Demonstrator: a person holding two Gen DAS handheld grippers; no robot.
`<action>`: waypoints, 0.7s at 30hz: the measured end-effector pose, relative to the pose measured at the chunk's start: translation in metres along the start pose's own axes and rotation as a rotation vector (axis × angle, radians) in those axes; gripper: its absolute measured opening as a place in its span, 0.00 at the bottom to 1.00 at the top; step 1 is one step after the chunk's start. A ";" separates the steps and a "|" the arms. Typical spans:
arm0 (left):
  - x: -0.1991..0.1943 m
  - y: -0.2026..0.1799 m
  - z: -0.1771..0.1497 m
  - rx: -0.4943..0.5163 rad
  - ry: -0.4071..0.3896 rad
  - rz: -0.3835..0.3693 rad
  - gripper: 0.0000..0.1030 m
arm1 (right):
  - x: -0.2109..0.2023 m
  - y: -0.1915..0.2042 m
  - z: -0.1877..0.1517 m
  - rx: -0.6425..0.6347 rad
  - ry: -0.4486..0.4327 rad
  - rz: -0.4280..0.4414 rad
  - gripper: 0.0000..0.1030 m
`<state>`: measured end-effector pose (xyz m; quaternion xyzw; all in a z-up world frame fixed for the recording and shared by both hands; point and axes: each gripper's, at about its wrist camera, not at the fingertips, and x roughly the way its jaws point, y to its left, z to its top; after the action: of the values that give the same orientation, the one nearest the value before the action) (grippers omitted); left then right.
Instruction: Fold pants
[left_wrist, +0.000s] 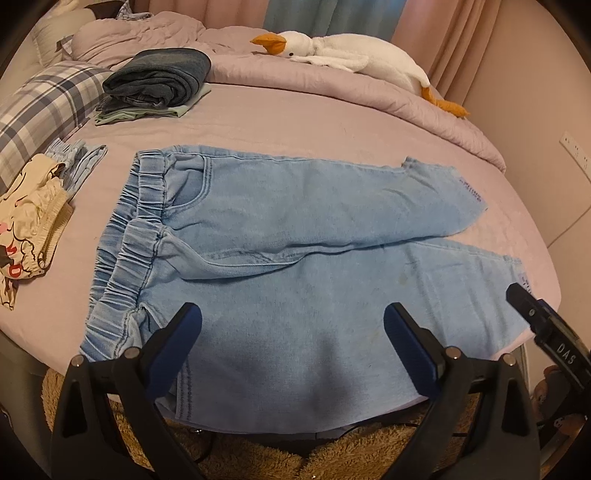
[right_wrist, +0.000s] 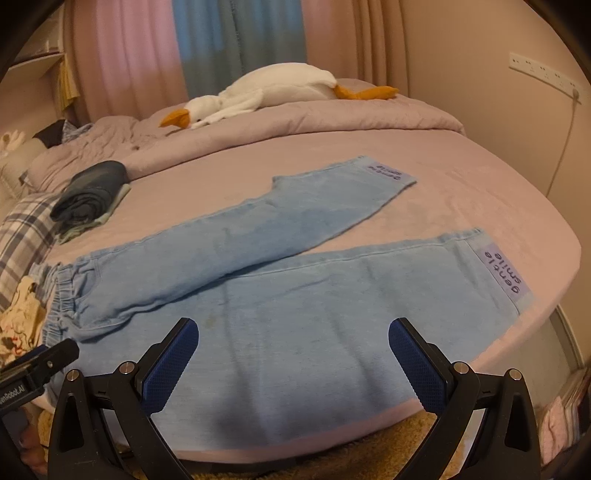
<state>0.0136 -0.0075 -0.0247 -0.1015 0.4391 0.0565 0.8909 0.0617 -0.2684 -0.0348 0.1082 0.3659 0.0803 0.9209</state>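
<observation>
On the bed, label by label:

Bed (left_wrist: 295, 122): covered in a lilac sheet, filling both views.
Pants (left_wrist: 295, 229): light blue, laid flat across the middle of the bed, elastic waistband toward 9 o'clock in the left view, legs running toward 3 o'clock; near leg overhanging the bed edge at 6 o'clock.
Leg labels (right_wrist: 504, 275): purple patch reading "gentle smile" at each hem, near one at 3 o'clock in the right view, far one toward 1 o'clock.
Left claw (left_wrist: 293, 325): spread wide, nothing between the blue pads, above the near leg just beside the waistband at 6 o'clock.
Right claw (right_wrist: 293, 339): spread wide too, holding nothing, above the near leg at 6 o'clock of its own view; tip also seen at 4 o'clock in the left view.
Folded clothes (left_wrist: 159, 79): dark denim stacked on a pale green piece, at 11 o'clock, well apart from the pants.
Small garments (left_wrist: 33, 218): cream printed piece and a striped blue one, at 9 o'clock, near the waistband.
Plaid pillow (left_wrist: 44, 107): at 10 o'clock.
Goose toy (left_wrist: 343, 55): white, orange beak and feet, lying on the bunched blanket (left_wrist: 295, 81) at 12 to 1 o'clock.
Rug (left_wrist: 351, 454): tan, shaggy, below the bed edge at 6 o'clock.
</observation>
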 end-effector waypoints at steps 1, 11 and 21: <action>0.000 -0.001 0.000 0.002 0.002 -0.002 0.95 | 0.001 -0.002 0.000 0.007 0.002 -0.001 1.00; 0.005 -0.002 0.002 -0.001 -0.002 -0.006 0.95 | 0.000 -0.019 0.001 0.050 0.005 -0.037 1.00; 0.021 0.013 0.010 -0.016 0.000 0.024 0.94 | 0.004 -0.078 0.003 0.139 -0.017 -0.100 1.00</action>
<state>0.0317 0.0077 -0.0368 -0.1032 0.4398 0.0705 0.8894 0.0722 -0.3425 -0.0556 0.1542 0.3678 0.0077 0.9170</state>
